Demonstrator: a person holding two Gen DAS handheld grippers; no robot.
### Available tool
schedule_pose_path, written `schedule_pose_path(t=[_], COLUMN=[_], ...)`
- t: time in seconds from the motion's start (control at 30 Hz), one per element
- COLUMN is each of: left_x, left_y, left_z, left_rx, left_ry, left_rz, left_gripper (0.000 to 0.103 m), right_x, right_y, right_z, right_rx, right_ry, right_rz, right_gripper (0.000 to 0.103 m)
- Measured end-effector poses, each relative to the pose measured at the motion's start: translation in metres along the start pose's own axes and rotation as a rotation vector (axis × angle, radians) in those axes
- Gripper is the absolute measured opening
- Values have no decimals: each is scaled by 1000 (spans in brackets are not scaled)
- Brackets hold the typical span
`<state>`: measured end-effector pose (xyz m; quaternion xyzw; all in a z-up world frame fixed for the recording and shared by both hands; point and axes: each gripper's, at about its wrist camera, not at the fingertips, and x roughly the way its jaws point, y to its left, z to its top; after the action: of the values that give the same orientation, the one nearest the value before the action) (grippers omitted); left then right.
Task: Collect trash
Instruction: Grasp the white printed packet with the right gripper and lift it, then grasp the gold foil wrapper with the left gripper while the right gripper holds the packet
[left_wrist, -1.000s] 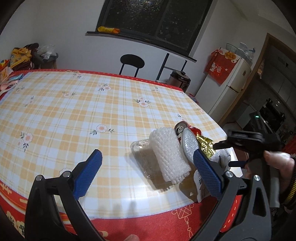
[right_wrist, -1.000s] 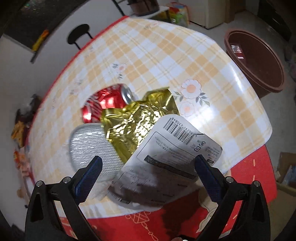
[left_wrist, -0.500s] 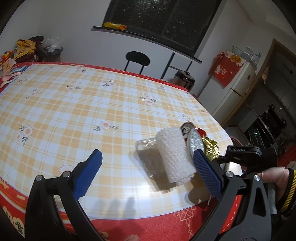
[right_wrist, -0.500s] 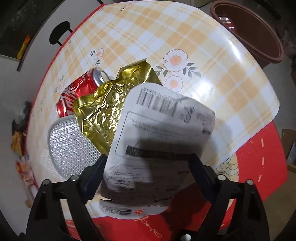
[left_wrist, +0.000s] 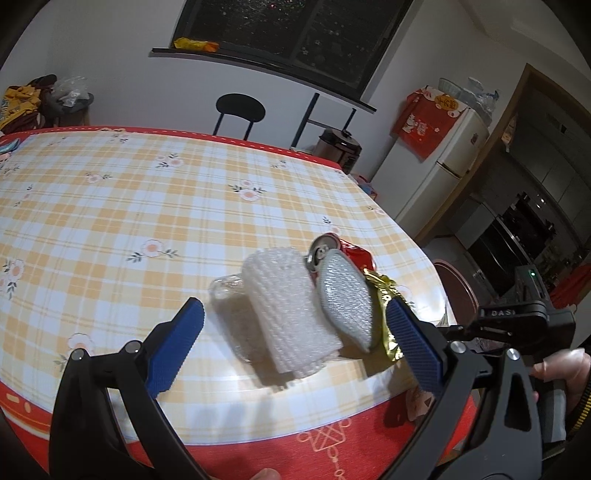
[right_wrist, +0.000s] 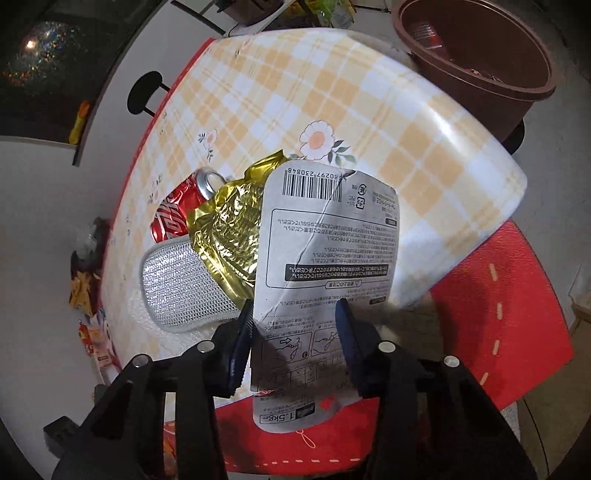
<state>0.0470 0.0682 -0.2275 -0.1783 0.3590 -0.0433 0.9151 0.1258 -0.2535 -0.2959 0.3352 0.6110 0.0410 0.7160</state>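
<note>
At the table's (right_wrist: 424, 122) near corner, a white printed pouch (right_wrist: 332, 236) is pinched at its lower end between the closed-in fingers of the right gripper (right_wrist: 295, 347), half overhanging the edge. A steady lift, then a carry to the brown bin (right_wrist: 476, 70) beyond the corner, is judged best, since the gold foil wrapper (right_wrist: 229, 221) lies tucked beneath. A Coke can (right_wrist: 177, 218), mesh pad (right_wrist: 181, 284) and foam netting (left_wrist: 288, 314) wait alongside. The left gripper (left_wrist: 295, 347) is held spread wide, empty.

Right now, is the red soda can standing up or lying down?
Lying down: the red soda can rests on its side, top facing sideways, on the checked tablecloth.
</note>
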Motion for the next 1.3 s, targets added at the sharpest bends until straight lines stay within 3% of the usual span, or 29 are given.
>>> schedule_pose_path(t=[0.4, 0.67, 0.97, 1.3], left_x=[18, 20, 18, 26], left_y=[-31, -41, -21, -2], left_z=[-2, -6, -11, -16], left_rx=[39, 49, -29, -91], left_ry=[33, 49, 86, 118], left_rz=[-30, -49, -42, -50], left_gripper=[97, 97, 97, 96], right_x=[-29, -19, -19, -48], right_y=[-38, -54, -61, -47], right_z=[2, 4, 3, 9], right_rx=[2, -8, -27, -131], right_ry=[-41, -27, -33, -136], right_rz=[31, 19, 58, 103], right_gripper=[34, 22, 18, 17])
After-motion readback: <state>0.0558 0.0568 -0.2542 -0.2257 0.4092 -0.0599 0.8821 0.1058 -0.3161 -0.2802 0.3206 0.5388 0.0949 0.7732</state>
